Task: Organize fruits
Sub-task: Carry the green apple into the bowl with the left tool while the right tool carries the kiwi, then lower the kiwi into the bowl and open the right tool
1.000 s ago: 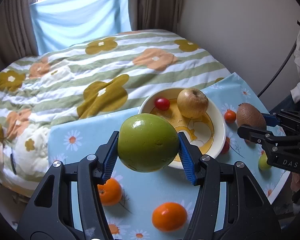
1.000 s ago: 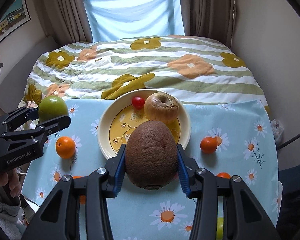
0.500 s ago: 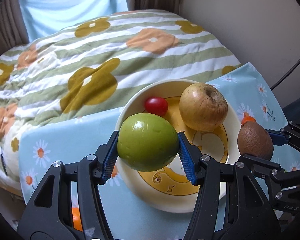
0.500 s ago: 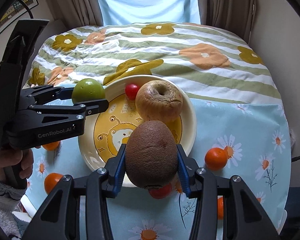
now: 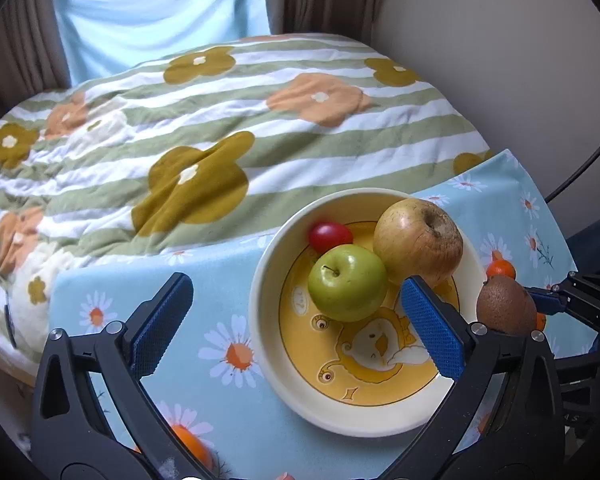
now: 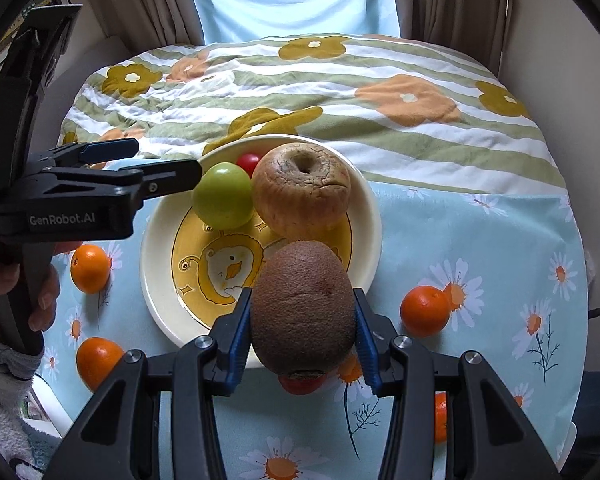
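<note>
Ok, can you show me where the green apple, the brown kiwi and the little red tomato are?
green apple (image 5: 347,283), left wrist view, middle of its skin.
brown kiwi (image 6: 304,304), right wrist view, middle of its fuzzy side.
little red tomato (image 5: 330,237), left wrist view, its top.

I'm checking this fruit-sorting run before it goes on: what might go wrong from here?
1. The green apple lies loose in the bowl while the left gripper is opening; its right finger could nudge the apple when it pulls away.
2. The kiwi in the right gripper hangs over the near rim; released there, it may roll onto the cloth.
</note>
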The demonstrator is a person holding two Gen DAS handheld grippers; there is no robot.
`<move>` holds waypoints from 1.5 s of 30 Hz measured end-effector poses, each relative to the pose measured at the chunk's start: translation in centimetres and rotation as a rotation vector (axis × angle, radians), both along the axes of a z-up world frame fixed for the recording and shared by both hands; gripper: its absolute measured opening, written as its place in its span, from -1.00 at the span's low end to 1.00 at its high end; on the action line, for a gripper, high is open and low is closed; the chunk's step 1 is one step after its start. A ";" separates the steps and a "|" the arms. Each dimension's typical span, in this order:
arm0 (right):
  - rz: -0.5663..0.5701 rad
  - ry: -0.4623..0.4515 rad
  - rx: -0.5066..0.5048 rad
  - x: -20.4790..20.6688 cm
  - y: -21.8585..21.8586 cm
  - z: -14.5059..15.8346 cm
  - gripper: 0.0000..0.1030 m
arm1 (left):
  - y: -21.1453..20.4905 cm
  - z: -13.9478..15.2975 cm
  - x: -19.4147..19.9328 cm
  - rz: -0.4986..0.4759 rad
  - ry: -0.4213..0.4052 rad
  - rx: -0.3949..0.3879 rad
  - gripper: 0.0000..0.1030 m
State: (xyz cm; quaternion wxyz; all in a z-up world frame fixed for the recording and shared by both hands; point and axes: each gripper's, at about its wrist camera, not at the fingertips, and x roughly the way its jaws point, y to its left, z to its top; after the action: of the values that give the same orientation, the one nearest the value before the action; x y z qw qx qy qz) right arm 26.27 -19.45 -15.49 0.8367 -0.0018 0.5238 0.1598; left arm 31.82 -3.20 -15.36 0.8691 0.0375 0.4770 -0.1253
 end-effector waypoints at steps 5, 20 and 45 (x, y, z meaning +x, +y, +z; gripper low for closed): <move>0.015 -0.007 -0.006 0.2 0.4 -0.1 -0.17 | 1.7 0.8 -1.3 0.035 0.000 -0.012 1.00; 0.123 0.034 -0.057 1.8 2.7 -2.5 -0.17 | 6.0 0.5 -4.7 0.149 0.031 -0.023 1.00; 0.059 -0.065 -0.052 -1.0 3.4 1.7 0.99 | 7.7 5.1 -9.4 0.128 -0.054 -0.028 1.00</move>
State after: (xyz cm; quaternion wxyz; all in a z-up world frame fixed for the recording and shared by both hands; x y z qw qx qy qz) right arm 25.26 -16.03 -13.82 0.8478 -0.0440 0.5002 0.1704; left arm 22.40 4.52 -10.22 0.8883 -0.0019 0.4530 -0.0751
